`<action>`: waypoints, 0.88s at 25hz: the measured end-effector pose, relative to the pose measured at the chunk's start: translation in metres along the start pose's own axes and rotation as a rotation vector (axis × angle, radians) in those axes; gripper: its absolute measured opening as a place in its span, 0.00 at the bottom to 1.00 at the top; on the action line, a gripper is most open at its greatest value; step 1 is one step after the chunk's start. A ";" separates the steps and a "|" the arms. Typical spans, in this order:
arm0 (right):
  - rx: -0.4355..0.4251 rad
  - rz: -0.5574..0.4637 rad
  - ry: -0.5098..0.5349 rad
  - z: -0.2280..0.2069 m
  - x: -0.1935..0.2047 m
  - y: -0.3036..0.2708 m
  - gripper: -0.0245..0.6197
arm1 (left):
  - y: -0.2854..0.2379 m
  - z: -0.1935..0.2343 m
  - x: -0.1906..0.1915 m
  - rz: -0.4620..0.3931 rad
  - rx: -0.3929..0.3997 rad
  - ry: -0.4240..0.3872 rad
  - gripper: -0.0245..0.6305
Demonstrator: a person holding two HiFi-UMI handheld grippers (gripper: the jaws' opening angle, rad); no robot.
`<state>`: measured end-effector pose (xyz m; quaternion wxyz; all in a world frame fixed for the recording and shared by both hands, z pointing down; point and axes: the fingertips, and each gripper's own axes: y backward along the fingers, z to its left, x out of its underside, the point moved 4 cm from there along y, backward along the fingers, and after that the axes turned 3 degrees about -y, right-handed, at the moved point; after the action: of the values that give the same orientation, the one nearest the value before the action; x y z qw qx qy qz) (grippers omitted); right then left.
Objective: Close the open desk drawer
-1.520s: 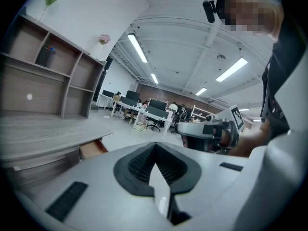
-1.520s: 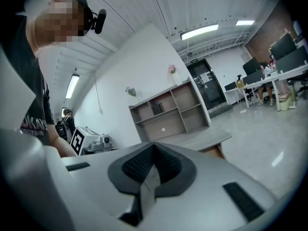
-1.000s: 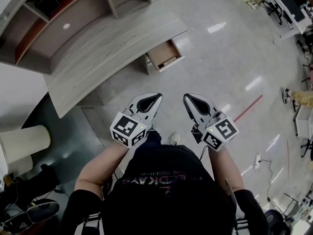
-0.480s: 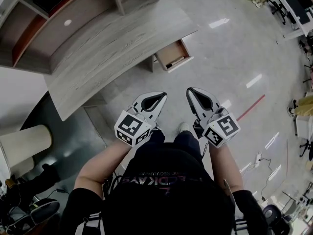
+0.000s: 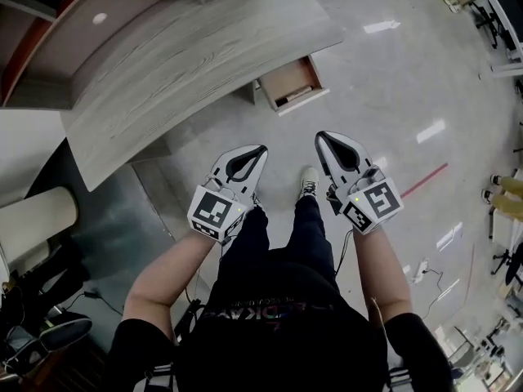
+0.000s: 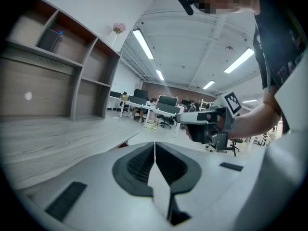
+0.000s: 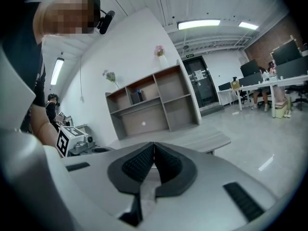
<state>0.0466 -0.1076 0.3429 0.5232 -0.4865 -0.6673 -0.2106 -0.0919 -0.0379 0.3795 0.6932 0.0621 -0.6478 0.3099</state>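
An open wooden drawer [image 5: 292,84] juts out from under the curved grey desk [image 5: 188,55] at the upper middle of the head view; something pale lies inside it. My left gripper [image 5: 258,150] and right gripper [image 5: 322,137] hang side by side in front of the person's body, well short of the drawer, over the floor. Both are shut with nothing between the jaws. In the left gripper view my left gripper [image 6: 154,143] points along the desk top [image 6: 57,138], with the right gripper's body to its right. In the right gripper view my right gripper [image 7: 153,145] points toward the desk [image 7: 197,139] and shelving.
A wooden shelf unit [image 5: 73,15] stands behind the desk, seen also in the right gripper view as the shelf unit [image 7: 154,105]. A dark mat [image 5: 122,227] lies left of the person. Shiny floor [image 5: 392,80] with a red line [image 5: 421,180] spreads right; office chairs and desks stand far off.
The person has stepped forward: the desk and drawer have slid toward the top of the head view and closer to the grippers. Both grippers stay shut and side by side.
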 end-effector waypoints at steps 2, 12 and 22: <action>-0.017 0.011 0.010 -0.015 0.005 -0.007 0.07 | -0.012 0.003 0.006 -0.005 -0.031 0.013 0.05; -0.074 0.073 0.011 -0.078 0.041 -0.026 0.07 | -0.067 0.017 0.045 0.005 -0.145 0.055 0.05; -0.097 0.114 0.024 -0.135 0.086 -0.040 0.11 | -0.101 0.026 0.097 0.030 -0.241 0.061 0.06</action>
<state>0.0799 -0.1954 0.4786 0.5181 -0.5460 -0.6211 -0.2182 -0.0653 -0.0977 0.5058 0.7102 -0.0409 -0.6599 0.2419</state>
